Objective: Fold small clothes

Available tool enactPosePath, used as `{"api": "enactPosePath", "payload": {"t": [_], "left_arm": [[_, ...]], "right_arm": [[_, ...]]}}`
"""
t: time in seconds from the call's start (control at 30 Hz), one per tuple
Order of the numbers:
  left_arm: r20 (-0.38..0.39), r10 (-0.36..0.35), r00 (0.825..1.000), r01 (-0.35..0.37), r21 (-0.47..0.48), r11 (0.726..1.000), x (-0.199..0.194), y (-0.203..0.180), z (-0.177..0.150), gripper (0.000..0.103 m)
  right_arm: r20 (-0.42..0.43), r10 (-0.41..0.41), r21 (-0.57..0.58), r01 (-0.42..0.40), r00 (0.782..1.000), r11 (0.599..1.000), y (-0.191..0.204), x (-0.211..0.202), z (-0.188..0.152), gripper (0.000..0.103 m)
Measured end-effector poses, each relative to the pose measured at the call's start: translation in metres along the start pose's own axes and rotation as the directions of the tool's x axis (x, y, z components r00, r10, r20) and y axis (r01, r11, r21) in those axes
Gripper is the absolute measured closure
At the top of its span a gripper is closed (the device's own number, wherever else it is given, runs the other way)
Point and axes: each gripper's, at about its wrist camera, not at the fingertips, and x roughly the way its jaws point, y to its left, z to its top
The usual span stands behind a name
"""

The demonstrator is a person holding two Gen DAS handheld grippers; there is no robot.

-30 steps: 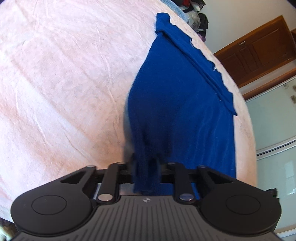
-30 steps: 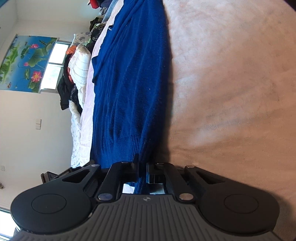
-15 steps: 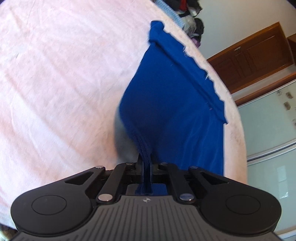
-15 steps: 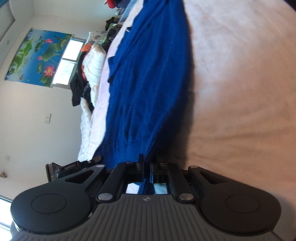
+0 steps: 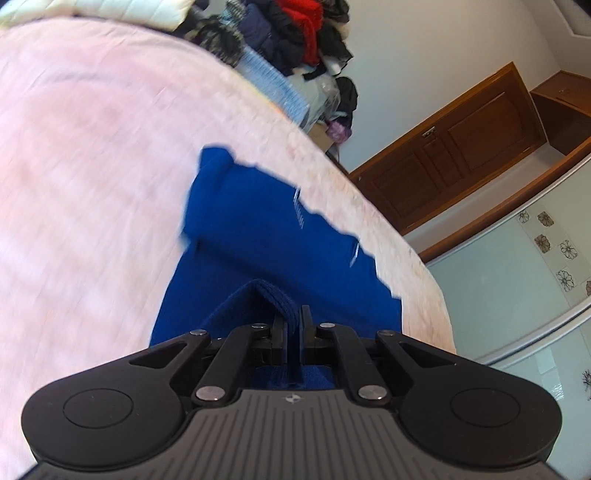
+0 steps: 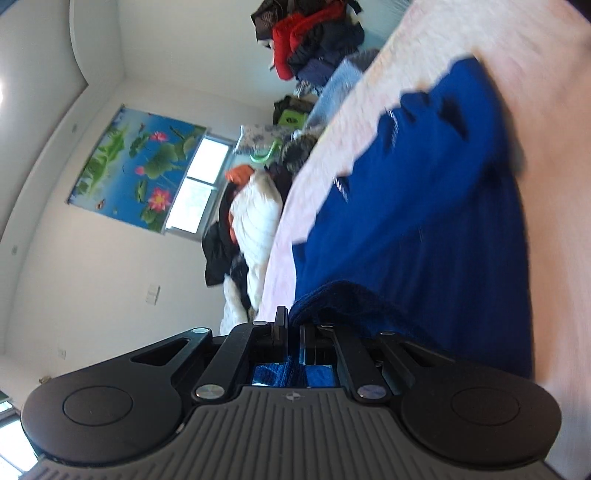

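A blue knit sweater [image 5: 258,236] lies on a pink bed cover [image 5: 81,177]. My left gripper [image 5: 293,321] is shut on the sweater's ribbed hem, which rises folded between its jaws above the rest of the garment. In the right wrist view the same sweater [image 6: 424,206] stretches away over the pink cover [image 6: 546,236]. My right gripper [image 6: 293,325] is shut on another part of the hem, which bunches over its right finger. The far end of the sweater is blurred in both views.
A pile of dark, red and white clothes [image 5: 295,33] sits at the far end of the bed, also seen in the right wrist view [image 6: 255,221]. A wooden cabinet [image 5: 454,147] and glass panels [image 5: 517,266] stand to the right. A lotus picture [image 6: 136,166] hangs by a window.
Both grippers have lifted the hem and carried it forward over the sweater towards its far end. The visible length of sweater is shorter, and the room's far end has come into view.
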Motion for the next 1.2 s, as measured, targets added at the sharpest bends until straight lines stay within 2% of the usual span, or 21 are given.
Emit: {"api": "enactPosePath", "payload": {"t": [0.2,0.37,0.47,0.5,0.6,0.7,0.77,0.8,0.83,0.87,0.9,0.93,0.97,1.0,1.03,1.1,1.17,1.2], "left_arm": [[0.050,0.029,0.998,-0.030,0.011,0.999,0.079,-0.012,0.076,0.098],[0.037,0.100,0.994,-0.099,-0.028,0.995,0.148,-0.004,0.116,0.098],[0.029,0.137,0.990,-0.135,-0.068,0.989,0.176,0.010,0.125,0.098],[0.023,0.150,0.988,-0.148,-0.082,0.986,0.186,0.016,0.129,0.098],[0.015,0.185,0.983,-0.183,-0.108,0.977,0.202,0.030,0.132,0.098],[0.013,0.168,0.986,-0.165,-0.128,0.978,0.210,0.042,0.134,0.097],[-0.003,0.155,0.988,-0.154,-0.143,0.978,0.213,0.046,0.137,0.096],[-0.004,0.139,0.990,-0.137,-0.166,0.976,0.209,0.047,0.138,0.096],[-0.003,0.122,0.993,-0.120,-0.184,0.976,0.205,0.048,0.140,0.093],[-0.001,0.107,0.994,-0.105,-0.189,0.976,0.200,0.048,0.141,0.086],[0.007,0.099,0.995,-0.096,-0.176,0.980,0.194,0.045,0.144,0.080],[0.027,0.100,0.995,-0.095,-0.154,0.983,0.186,0.042,0.146,0.061],[0.070,0.106,0.992,-0.097,-0.126,0.987,0.176,0.038,0.149,0.036],[0.127,0.113,0.985,-0.100,-0.102,0.990,0.163,0.034,0.149,0.028],[0.183,0.118,0.976,-0.106,-0.075,0.992,0.150,0.030,0.148,0.024],[0.248,0.113,0.962,-0.115,-0.007,0.993,0.131,0.022,0.146,0.024],[0.249,0.141,0.958,-0.162,0.066,0.985,0.129,0.012,0.143,0.024],[0.240,0.173,0.955,-0.203,0.105,0.974,0.133,0.007,0.140,0.024]], "right_arm": [[0.054,-0.043,0.009,0.043,0.998,0.999,-0.018,0.055,0.087,0.095],[0.074,-0.095,0.093,0.088,0.993,0.992,-0.059,0.096,0.131,0.094],[0.075,-0.124,0.190,0.108,0.989,0.976,-0.095,0.110,0.145,0.093],[0.066,-0.123,0.231,0.105,0.990,0.967,-0.107,0.114,0.148,0.088],[0.074,-0.118,0.280,0.093,0.990,0.955,-0.127,0.118,0.153,0.086],[0.079,-0.099,0.274,0.074,0.992,0.959,-0.131,0.116,0.153,0.078],[0.069,-0.103,0.273,0.080,0.992,0.959,-0.131,0.115,0.155,0.076],[0.078,-0.109,0.261,0.085,0.991,0.962,-0.128,0.111,0.154,0.071],[0.090,-0.111,0.244,0.086,0.990,0.966,-0.123,0.107,0.154,0.060],[0.104,-0.108,0.225,0.082,0.989,0.971,-0.119,0.102,0.156,0.056],[0.123,-0.105,0.201,0.079,0.987,0.976,-0.114,0.096,0.158,0.046],[0.140,-0.110,0.174,0.085,0.984,0.981,-0.108,0.090,0.159,0.040],[0.155,-0.128,0.144,0.106,0.979,0.984,-0.102,0.085,0.162,0.040],[0.159,-0.149,0.114,0.132,0.976,0.985,-0.097,0.082,0.164,0.040],[0.154,-0.180,0.074,0.170,0.972,0.983,-0.091,0.081,0.167,0.040],[0.133,-0.275,-0.038,0.282,0.952,0.959,-0.077,0.087,0.169,0.043],[0.083,-0.339,-0.126,0.347,0.937,0.929,-0.068,0.103,0.170,0.048],[0.059,-0.366,-0.164,0.370,0.929,0.914,-0.065,0.112,0.169,0.056]]}}
